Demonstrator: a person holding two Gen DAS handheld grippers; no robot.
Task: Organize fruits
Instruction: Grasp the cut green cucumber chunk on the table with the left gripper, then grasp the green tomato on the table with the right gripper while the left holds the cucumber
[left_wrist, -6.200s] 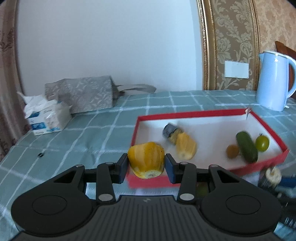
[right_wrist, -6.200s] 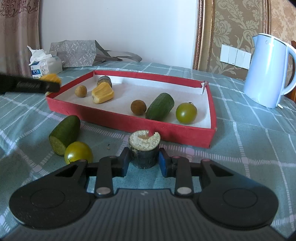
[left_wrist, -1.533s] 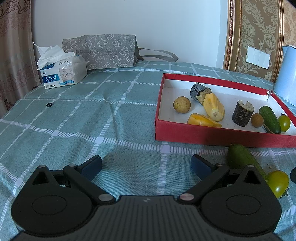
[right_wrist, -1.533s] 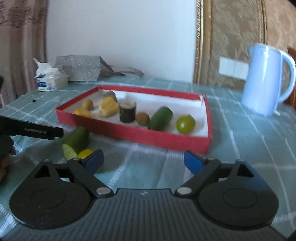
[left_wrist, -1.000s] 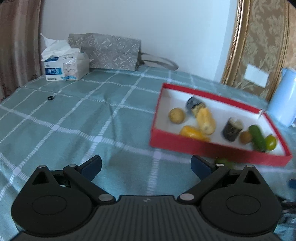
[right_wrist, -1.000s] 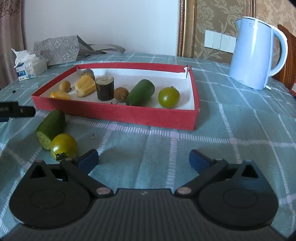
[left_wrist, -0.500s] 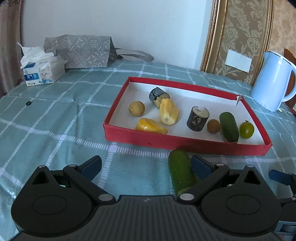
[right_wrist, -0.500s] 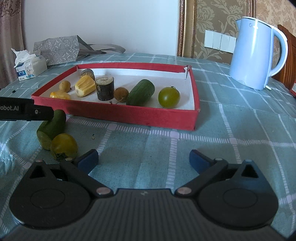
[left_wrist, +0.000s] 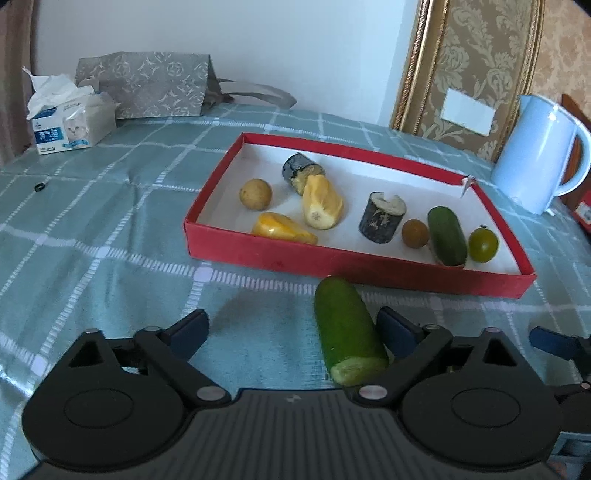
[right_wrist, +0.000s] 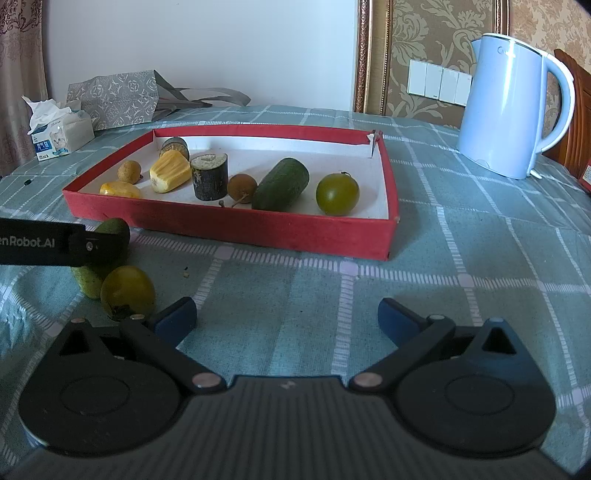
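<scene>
left gripper spread wide around the cucumber piece beside the red tray; right gripper likewise spread, holding nothing.

In the right wrist view, the left claw's arm crosses the loose cucumber, so only its 2 ends show, and the arm itself runs off the left edge with its lettering cut. The tomato beside it is partly behind the right claw's finger. In the left wrist view, that tomato is hidden, and the kettle handle is cut by the right edge. The tissue box print is too small to read.
</scene>
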